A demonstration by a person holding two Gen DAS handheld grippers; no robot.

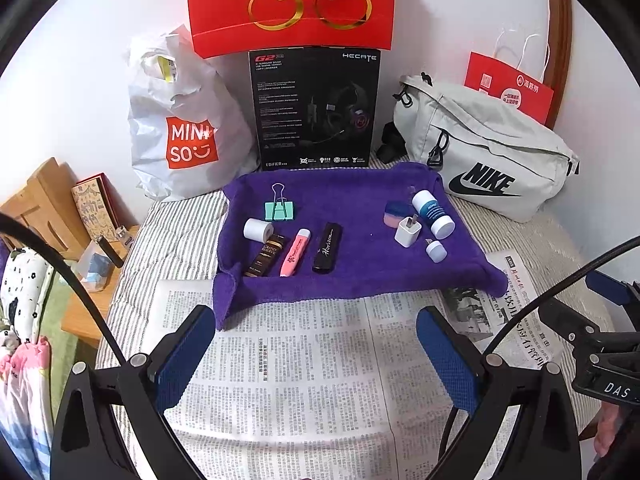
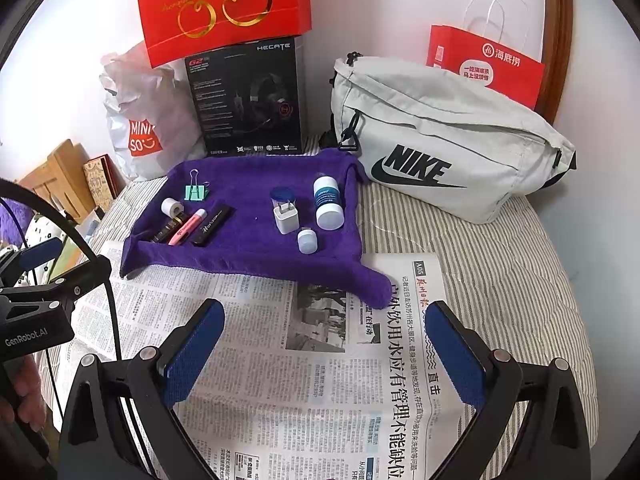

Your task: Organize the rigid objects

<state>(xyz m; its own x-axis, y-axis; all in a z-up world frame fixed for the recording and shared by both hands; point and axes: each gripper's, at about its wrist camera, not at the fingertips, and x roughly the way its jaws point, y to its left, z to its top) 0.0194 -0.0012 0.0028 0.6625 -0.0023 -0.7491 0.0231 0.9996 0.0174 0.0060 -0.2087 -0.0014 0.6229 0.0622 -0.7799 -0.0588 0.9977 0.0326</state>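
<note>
A purple towel (image 1: pixel 352 276) (image 2: pixel 256 256) lies on a newspaper and carries several small items. On its left: a teal binder clip (image 1: pixel 280 210), a white roll (image 1: pixel 257 229), a dark gold-lettered tube (image 1: pixel 267 256), a pink highlighter (image 1: pixel 295 252) and a black stick (image 1: pixel 327 247). On its right: a white and blue bottle (image 1: pixel 434 214) (image 2: pixel 328 202), a white charger plug (image 1: pixel 408 232) (image 2: pixel 286 218), a small white cap (image 1: pixel 436 251) (image 2: pixel 307 241) and a blue-pink round piece (image 1: pixel 394 213). My left gripper (image 1: pixel 316 354) and right gripper (image 2: pixel 325 350) are open and empty above the newspaper, short of the towel.
Newspaper (image 1: pixel 304 380) (image 2: pixel 320 380) covers a striped bedspread. Behind the towel stand a Miniso bag (image 1: pixel 180 128), a black headset box (image 1: pixel 316 108), a red gift bag (image 1: pixel 292 4), a grey Nike bag (image 1: pixel 484 152) (image 2: pixel 440 136) and a red paper bag (image 2: pixel 484 68). A wooden bedside stand (image 1: pixel 44 204) sits on the left.
</note>
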